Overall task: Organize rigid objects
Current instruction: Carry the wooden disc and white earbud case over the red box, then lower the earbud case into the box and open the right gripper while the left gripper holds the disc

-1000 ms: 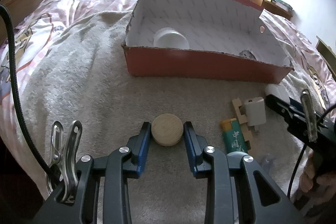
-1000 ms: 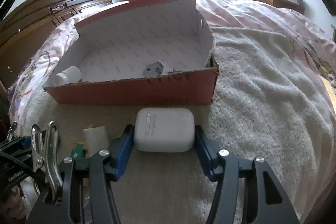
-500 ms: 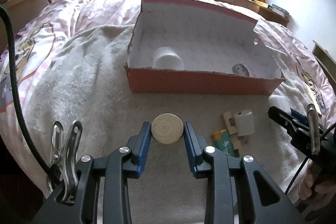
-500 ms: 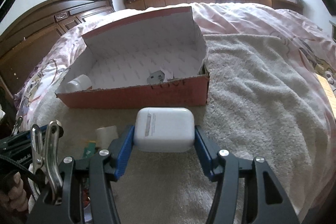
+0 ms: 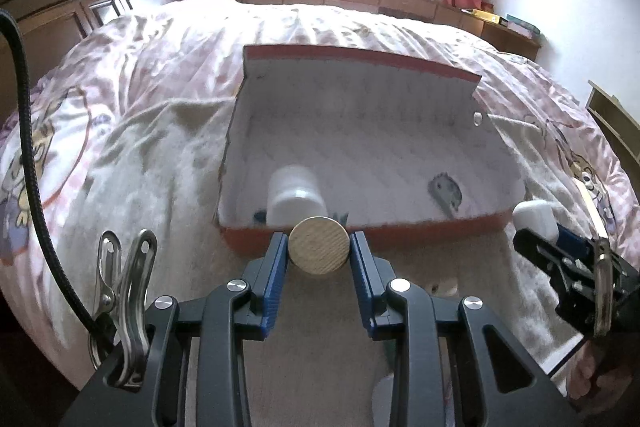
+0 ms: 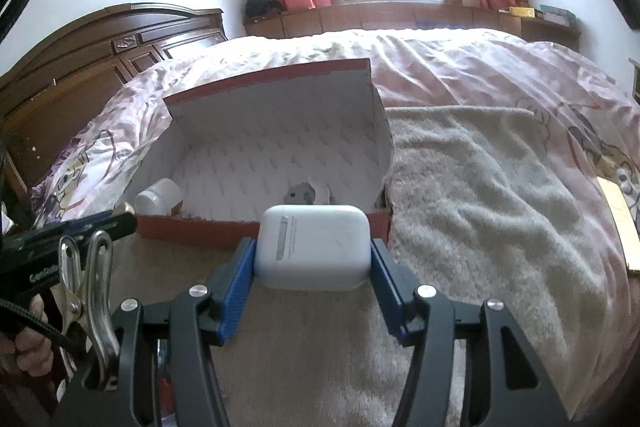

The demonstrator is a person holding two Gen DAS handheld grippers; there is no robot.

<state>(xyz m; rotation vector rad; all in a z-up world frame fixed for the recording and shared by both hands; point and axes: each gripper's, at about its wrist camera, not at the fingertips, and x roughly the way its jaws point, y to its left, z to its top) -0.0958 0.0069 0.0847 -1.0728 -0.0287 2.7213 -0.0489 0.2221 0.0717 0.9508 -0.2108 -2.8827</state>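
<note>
My left gripper (image 5: 319, 254) is shut on a round wooden disc (image 5: 319, 245), held in the air just in front of the near wall of the red cardboard box (image 5: 420, 227). A white earbud case (image 6: 313, 247) sits clamped between the blue pads of my right gripper (image 6: 313, 259), also lifted before the box (image 6: 192, 227). In the left wrist view the right gripper with the case (image 5: 534, 217) shows at the right edge. Inside the box lie a white bottle (image 5: 295, 197) (image 6: 159, 195) and a small grey item (image 5: 446, 191) (image 6: 299, 193).
The box stands on a beige towel (image 6: 480, 187) spread over a pink quilt (image 5: 120, 67). A dark wooden headboard (image 6: 100, 47) is at the left. Small items on the towel are mostly hidden under the left gripper.
Both grippers have risen with their objects and come nearer the box. The box now sits lower in both views, and more of its inside shows.
</note>
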